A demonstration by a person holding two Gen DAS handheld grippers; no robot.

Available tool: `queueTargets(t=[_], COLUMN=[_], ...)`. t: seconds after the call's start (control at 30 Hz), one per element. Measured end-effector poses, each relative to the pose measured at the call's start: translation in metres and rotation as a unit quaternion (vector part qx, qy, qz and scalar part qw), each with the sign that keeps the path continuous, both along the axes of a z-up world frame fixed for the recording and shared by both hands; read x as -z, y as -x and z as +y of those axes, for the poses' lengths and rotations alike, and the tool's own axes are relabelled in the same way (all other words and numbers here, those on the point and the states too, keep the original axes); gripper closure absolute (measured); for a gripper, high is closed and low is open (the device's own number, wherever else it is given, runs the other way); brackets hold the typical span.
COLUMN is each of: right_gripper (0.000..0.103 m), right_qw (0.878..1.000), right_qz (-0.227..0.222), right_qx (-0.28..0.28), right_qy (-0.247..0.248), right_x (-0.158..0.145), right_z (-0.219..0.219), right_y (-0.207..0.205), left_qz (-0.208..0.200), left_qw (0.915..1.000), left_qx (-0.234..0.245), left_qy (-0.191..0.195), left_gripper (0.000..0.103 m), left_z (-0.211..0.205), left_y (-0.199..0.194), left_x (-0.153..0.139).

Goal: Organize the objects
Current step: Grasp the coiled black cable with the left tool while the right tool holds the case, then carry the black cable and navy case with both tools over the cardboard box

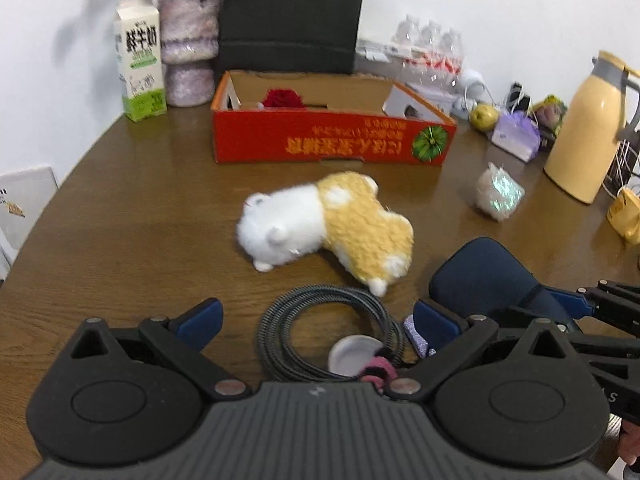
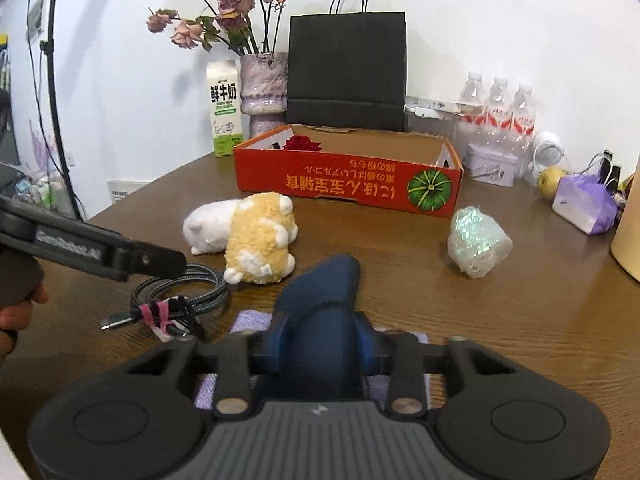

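Table (image 2: 500, 312) is brown wood, with the red cardboard box (image 2: 348, 186) sitting open toward the back, a dark red rose (image 2: 302, 144) in its left end. In front of the box lies the white-and-yellow plush toy (image 2: 248, 236) on its side, with the shiny iridescent bundle (image 2: 478, 242) well off to its right. Your right gripper (image 2: 318, 348) is clamped on a dark blue case (image 2: 320, 304) — pads pressing both sides. Your left gripper (image 1: 316, 320) stands wide, nothing gripped, over the coiled braided cable (image 1: 332, 332) just below the plush.
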State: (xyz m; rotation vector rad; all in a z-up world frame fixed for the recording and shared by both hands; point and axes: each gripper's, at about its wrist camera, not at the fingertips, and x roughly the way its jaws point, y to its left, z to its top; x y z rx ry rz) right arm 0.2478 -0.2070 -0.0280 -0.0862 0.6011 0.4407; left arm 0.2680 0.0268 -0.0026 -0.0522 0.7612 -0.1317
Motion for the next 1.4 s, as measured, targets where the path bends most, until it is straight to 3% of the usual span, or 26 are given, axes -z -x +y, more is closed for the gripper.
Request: queueTargets(t=[0.13, 0.23, 0.27, 0.57, 0.77, 0.93, 1.0, 1.07, 1.4], right_gripper=[0.065, 0.035, 0.031, 0.025, 0.018, 0.018, 0.024, 0.037, 0.043], right_qw=[1.0, 1.0, 1.0, 0.999, 0.998, 0.999, 0.999, 0.999, 1.0], right_qz=[0.009, 0.007, 0.005, 0.045, 0.033, 0.029, 0.025, 0.021, -0.004], right_qx=[-0.005, -0.011, -0.013, 0.003, 0.011, 0.009, 0.009, 0.005, -0.003], right_qy=[-0.003, 0.0, 0.004, 0.027, 0.046, 0.04, 0.037, 0.026, 0.028], right_x=[0.0, 0.0, 0.001, 0.021, 0.029, 0.03, 0.029, 0.026, 0.023], right_z=[-0.008, -0.007, -0.005, 0.005, 0.011, 0.009, 0.008, 0.006, 0.01], right_y=[-0.001, 0.002, 0.003, -0.008, -0.006, -0.006, -0.005, -0.002, 0.006], left_qz=[0.027, 0.043, 0.048, 0.07, 0.045, 0.03, 0.024, 0.019, -0.012], left_qw=[0.9996, 0.999, 0.9987, 0.996, 0.9962, 0.9961, 0.9962, 0.9961, 0.9961], left_qx=[-0.004, -0.01, -0.012, -0.053, -0.072, -0.082, -0.083, -0.084, -0.087], left_qy=[-0.006, -0.008, -0.008, -0.014, -0.015, -0.015, -0.015, -0.016, -0.009], left_gripper=[0.0, 0.0, 0.0, 0.0, 0.0, 0.009, 0.01, 0.01, 0.011], left_z=[-0.009, -0.013, -0.014, -0.019, -0.018, -0.015, -0.015, -0.014, -0.009], left_y=[-0.006, -0.01, -0.012, -0.018, -0.014, -0.009, -0.008, -0.006, 0.009], left_x=[0.005, 0.009, 0.011, 0.031, 0.035, 0.033, 0.034, 0.034, 0.021])
